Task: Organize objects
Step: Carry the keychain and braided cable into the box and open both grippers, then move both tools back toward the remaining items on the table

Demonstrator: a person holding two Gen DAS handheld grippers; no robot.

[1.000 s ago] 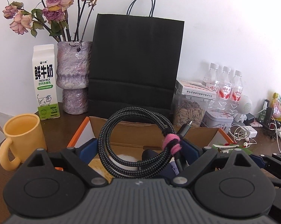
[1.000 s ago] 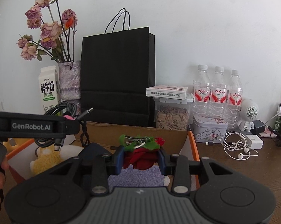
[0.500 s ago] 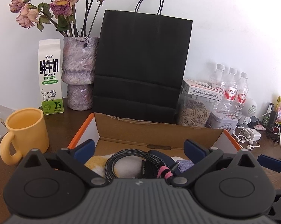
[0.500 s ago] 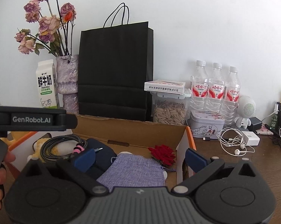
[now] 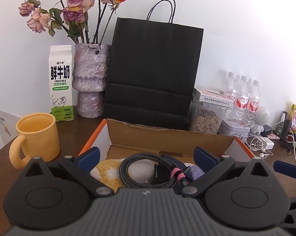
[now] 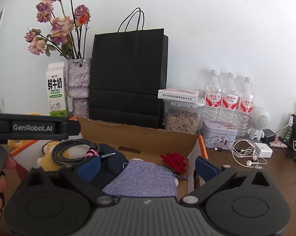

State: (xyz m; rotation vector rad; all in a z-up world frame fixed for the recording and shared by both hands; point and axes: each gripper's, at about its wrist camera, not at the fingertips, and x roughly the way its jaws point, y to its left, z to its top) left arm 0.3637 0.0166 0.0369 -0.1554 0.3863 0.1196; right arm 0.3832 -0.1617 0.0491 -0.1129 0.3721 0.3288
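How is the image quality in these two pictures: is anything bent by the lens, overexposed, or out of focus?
Left wrist view: the fisheye curves the black bag, corners go dark, the wall at right is washed out, and the cable in the box is sharp. Right wrist view: same curving, with even daylight.

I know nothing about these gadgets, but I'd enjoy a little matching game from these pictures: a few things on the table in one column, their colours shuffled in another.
Things:
1. mug
2. paper bag
3. cloth pouch
4. fabric rose

Colours:
A. red
B. black
C. yellow
D. purple

Pairs: 1-C, 2-B, 3-D, 4-A
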